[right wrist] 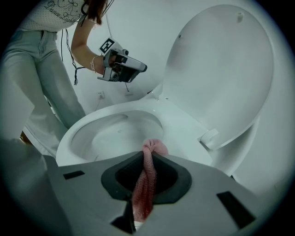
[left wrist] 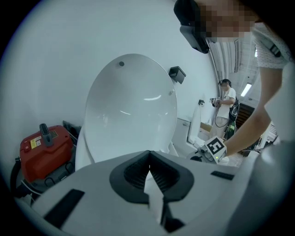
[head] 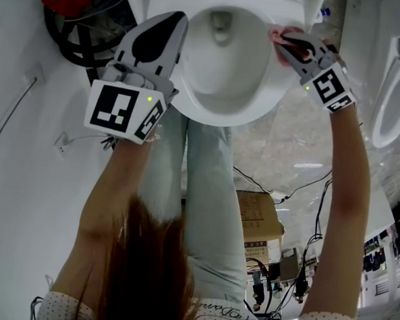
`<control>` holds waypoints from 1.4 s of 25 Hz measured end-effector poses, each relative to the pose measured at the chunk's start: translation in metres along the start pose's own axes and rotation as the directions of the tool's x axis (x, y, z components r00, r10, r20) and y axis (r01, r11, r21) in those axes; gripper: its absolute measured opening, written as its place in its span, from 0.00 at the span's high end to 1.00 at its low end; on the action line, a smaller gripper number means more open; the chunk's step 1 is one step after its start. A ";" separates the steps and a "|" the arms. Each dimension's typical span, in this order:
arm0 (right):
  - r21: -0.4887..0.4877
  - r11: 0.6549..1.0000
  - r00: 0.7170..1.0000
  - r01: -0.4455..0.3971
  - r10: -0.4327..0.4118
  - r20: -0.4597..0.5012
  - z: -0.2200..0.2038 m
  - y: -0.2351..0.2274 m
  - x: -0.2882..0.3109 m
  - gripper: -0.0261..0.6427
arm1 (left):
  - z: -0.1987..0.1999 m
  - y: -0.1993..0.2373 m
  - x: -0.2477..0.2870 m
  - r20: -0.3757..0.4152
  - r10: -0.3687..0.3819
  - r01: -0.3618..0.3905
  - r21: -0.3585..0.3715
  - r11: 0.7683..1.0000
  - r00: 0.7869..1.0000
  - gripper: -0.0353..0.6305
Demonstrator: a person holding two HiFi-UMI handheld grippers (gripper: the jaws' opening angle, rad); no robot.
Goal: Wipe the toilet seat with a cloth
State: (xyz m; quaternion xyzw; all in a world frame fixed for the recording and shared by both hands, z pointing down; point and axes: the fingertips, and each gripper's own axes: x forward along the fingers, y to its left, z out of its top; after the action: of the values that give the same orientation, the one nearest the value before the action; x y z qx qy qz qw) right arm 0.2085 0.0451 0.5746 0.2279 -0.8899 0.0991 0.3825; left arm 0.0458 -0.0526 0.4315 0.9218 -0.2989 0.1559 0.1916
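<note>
The white toilet seat [head: 272, 93] rings the bowl in the head view, and its lid [right wrist: 221, 69] stands raised. My right gripper [head: 288, 42] is shut on a pink cloth [right wrist: 150, 156], whose bunched end presses on the seat's [right wrist: 184, 126] right side near the hinge. The cloth [head: 280, 38] shows as a small pink wad at the gripper's tip. My left gripper [head: 168, 32] hovers over the seat's left rim, jaws shut with nothing between them. In the left gripper view the jaws [left wrist: 149, 162] point at the raised lid [left wrist: 131, 106].
A red canister [left wrist: 44, 145] with black hoses stands left of the toilet. A second white toilet [head: 393, 93] is at the far right. Cardboard boxes [head: 260, 224] and cables lie on the floor behind my legs. Another person [left wrist: 225, 108] stands in the background.
</note>
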 end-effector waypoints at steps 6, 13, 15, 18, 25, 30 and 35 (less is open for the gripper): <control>-0.022 0.999 0.999 -0.036 0.035 -0.020 -0.004 0.013 -0.003 0.88 | 0.003 -0.003 -0.005 0.003 0.003 -0.003 0.004 1.000 1.000 0.95; 0.002 0.999 0.999 -0.051 0.051 -0.014 -0.010 0.032 -0.004 0.88 | 0.003 -0.001 -0.011 0.005 0.010 -0.010 0.007 1.000 1.000 0.95; 0.010 0.999 0.999 -0.052 0.052 -0.008 -0.011 0.038 -0.004 0.88 | 0.002 -0.001 -0.013 0.007 0.012 -0.012 0.004 1.000 1.000 0.95; 0.023 0.998 0.999 -0.053 0.053 -0.007 -0.014 0.047 -0.006 0.88 | 0.002 -0.003 -0.016 0.007 0.014 -0.014 0.001 1.000 1.000 0.95; 0.047 0.997 0.998 -0.065 0.066 -0.007 -0.019 0.067 -0.009 0.88 | 0.000 -0.004 -0.023 0.002 0.014 -0.014 0.006 1.000 1.000 0.95; 0.063 0.996 0.998 -0.059 0.060 -0.008 -0.020 0.077 -0.010 0.88 | 0.002 -0.004 -0.029 0.012 0.017 -0.017 0.009 1.000 1.000 0.95; 0.081 0.995 0.998 -0.060 0.061 -0.008 -0.022 0.086 -0.009 0.88 | -0.001 -0.004 -0.034 0.013 0.020 -0.020 0.007 1.000 1.000 0.95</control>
State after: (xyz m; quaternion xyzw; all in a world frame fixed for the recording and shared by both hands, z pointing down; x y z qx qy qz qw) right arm 0.1862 0.1304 0.5829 0.2158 -0.8895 0.1479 0.3745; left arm 0.0213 -0.0324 0.4178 0.9204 -0.3086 0.1529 0.1850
